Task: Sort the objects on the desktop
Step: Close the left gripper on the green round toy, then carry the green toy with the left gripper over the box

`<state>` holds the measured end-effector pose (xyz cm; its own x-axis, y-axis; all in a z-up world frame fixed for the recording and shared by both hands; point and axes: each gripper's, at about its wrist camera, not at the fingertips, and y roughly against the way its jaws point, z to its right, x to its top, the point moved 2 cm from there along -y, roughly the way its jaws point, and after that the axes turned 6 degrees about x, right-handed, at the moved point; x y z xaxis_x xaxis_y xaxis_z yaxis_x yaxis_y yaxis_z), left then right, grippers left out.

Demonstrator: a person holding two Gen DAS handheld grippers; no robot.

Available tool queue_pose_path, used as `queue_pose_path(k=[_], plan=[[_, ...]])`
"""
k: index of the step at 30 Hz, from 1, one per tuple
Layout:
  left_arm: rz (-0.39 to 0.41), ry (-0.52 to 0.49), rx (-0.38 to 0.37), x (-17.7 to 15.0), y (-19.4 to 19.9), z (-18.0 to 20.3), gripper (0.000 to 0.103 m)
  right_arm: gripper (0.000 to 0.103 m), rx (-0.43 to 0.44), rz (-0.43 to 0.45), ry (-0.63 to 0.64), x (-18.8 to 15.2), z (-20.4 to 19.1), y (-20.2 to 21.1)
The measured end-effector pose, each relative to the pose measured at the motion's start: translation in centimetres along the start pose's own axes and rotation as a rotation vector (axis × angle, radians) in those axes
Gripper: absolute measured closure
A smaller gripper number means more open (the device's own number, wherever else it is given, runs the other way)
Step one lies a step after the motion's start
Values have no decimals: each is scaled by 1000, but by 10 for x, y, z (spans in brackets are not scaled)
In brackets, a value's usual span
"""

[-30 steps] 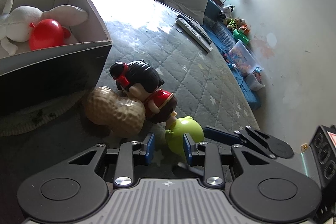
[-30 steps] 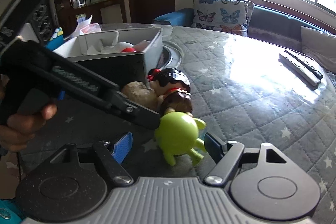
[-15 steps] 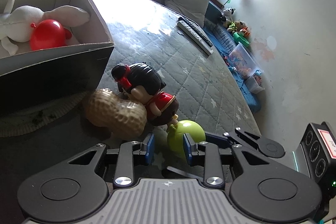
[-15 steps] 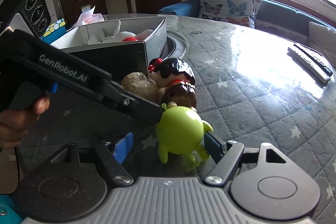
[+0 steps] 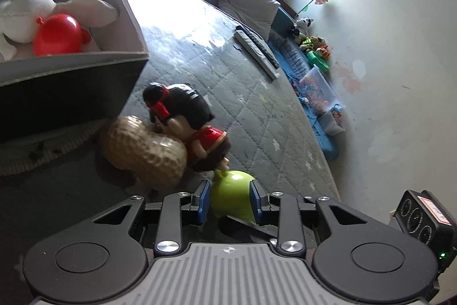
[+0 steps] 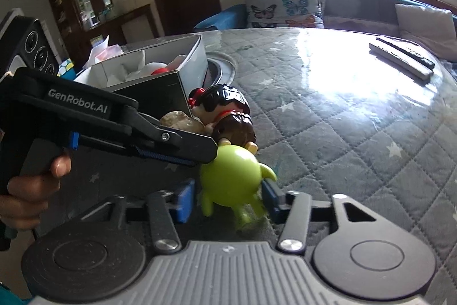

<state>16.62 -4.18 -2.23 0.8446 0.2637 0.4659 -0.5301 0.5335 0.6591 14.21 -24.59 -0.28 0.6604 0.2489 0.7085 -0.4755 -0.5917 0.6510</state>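
Note:
A round green toy figure (image 5: 232, 197) (image 6: 230, 180) sits on the quilted table. My left gripper (image 5: 230, 200) has its blue pads on both sides of it, closed around it. My right gripper (image 6: 225, 200) is open, its pads either side of the same toy, the right pad near its arm. A black-haired doll in red (image 5: 185, 116) (image 6: 228, 112) lies just beyond, against a peanut-shaped toy (image 5: 142, 152) (image 6: 181, 120). A grey open box (image 5: 71, 67) (image 6: 160, 79) holds a white plush (image 5: 25, 15) and a red balloon toy (image 5: 58, 35).
Two remote controls (image 5: 257, 50) (image 6: 402, 57) lie far across the table. The box stands close left of the toys. A sofa with butterfly cushions (image 6: 285, 6) is behind the table. Toys and a plastic bin (image 5: 317, 85) sit on the floor beyond the table edge.
My left gripper has moved forward and right so the green toy now sits between its pads. My right gripper has come closer around the same toy.

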Motion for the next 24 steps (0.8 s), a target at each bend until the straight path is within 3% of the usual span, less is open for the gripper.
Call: queue_pose_path(k=[11, 24], plan=[[48, -36, -25, 2, 23, 4, 70, 57, -6, 31, 29, 7, -18, 11], [286, -43, 62, 49, 118, -28, 70, 57, 96, 118, 190, 88, -85, -17]])
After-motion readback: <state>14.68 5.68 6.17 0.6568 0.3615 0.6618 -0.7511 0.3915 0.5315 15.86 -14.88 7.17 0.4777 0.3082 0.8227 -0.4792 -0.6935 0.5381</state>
